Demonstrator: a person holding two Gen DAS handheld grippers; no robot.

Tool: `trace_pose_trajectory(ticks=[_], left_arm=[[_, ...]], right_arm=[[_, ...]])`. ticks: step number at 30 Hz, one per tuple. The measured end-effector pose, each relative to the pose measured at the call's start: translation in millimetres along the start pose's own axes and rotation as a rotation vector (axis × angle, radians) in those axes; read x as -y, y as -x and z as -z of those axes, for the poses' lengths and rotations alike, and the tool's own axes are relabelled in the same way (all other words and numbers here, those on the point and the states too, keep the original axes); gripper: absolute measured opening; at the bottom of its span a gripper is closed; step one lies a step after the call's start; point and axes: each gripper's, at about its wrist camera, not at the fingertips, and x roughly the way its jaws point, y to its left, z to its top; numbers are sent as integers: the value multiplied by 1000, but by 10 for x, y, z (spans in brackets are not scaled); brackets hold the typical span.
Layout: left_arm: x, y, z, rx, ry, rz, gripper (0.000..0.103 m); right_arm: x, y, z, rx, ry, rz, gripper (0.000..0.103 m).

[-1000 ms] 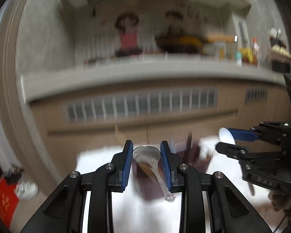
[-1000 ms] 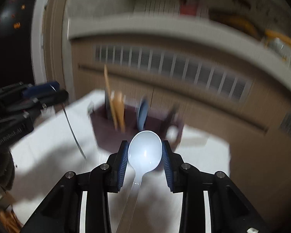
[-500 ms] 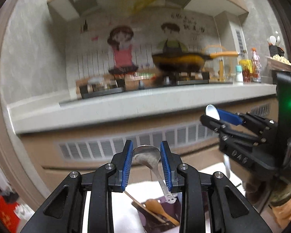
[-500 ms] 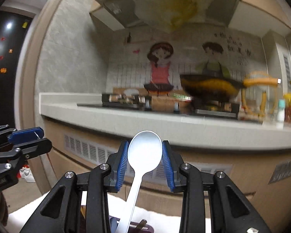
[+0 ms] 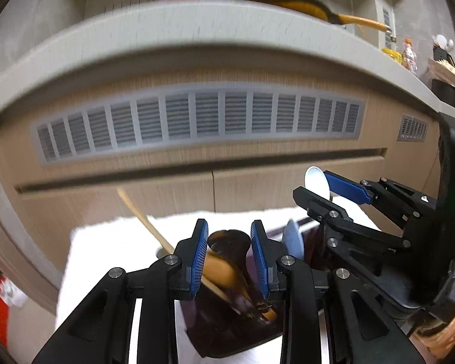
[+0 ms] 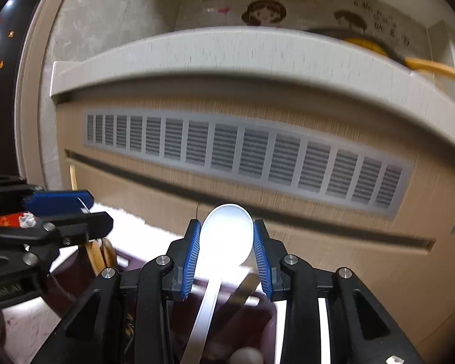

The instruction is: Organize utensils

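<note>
My right gripper (image 6: 226, 253) is shut on the bowl of a white plastic spoon (image 6: 227, 236), its handle pointing down into a dark maroon utensil holder (image 6: 248, 327); it also shows in the left wrist view (image 5: 330, 195). My left gripper (image 5: 229, 254) stands just above the holder (image 5: 215, 330). Between its pads I see only wooden spoons (image 5: 218, 270) standing in the holder; the metal spoon it held no longer shows. A blue-grey utensil (image 5: 292, 238) stands in the holder too.
The holder stands on a white cloth-covered table (image 5: 112, 242). Behind it runs a wood-panelled counter front with a grey vent grille (image 5: 197, 118) and a pale countertop (image 5: 179, 27) bearing a yellow pan.
Both grippers tilted back down over the holder. The metal spoon seen between the left pads is gone from them. The white spoon stays gripped on the right.
</note>
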Motion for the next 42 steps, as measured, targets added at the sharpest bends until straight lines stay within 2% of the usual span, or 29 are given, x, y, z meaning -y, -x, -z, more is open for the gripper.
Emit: trace_pose_trajectory(ticks=[2, 4, 6, 7, 9, 11, 12, 14, 17, 21, 25, 30, 42], left_arm=[[-52, -74, 55, -32, 47, 30, 31], [-59, -59, 82, -33, 70, 32, 34], [-70, -24, 88, -37, 88, 31, 40], [-66, 22, 93, -31, 95, 24, 42], [-53, 177, 110, -6, 109, 10, 58], [-18, 357, 163, 28, 128, -14, 69], [10, 441, 201, 37, 135, -27, 72], [96, 640, 329, 55, 145, -51, 78], [200, 910, 552, 81, 162, -89, 90], [330, 1275, 910, 79, 186, -145, 103], [466, 1629, 1257, 98, 216, -227, 103], [717, 1856, 1530, 99, 149, -311, 103], [811, 1923, 1550, 77, 136, -286, 103]], right_arm=[[33, -29, 83, -49, -26, -27, 34], [68, 6, 140, -62, -38, -37, 34], [75, 74, 157, -82, -37, -48, 39], [92, 128, 162, -89, -46, -55, 45], [137, 287, 176, -94, -69, -62, 50], [176, 454, 173, -93, -86, -66, 56], [195, 593, 195, -90, -95, -66, 58], [206, 782, 227, -90, -105, -67, 70], [191, 1157, 364, -89, -117, -99, 82], [79, 1538, 565, -117, -95, -71, 87], [8, 1910, 784, -137, -100, -10, 93], [-29, 2243, 990, -137, -141, 38, 96], [87, 2300, 1106, -168, -174, 57, 97]])
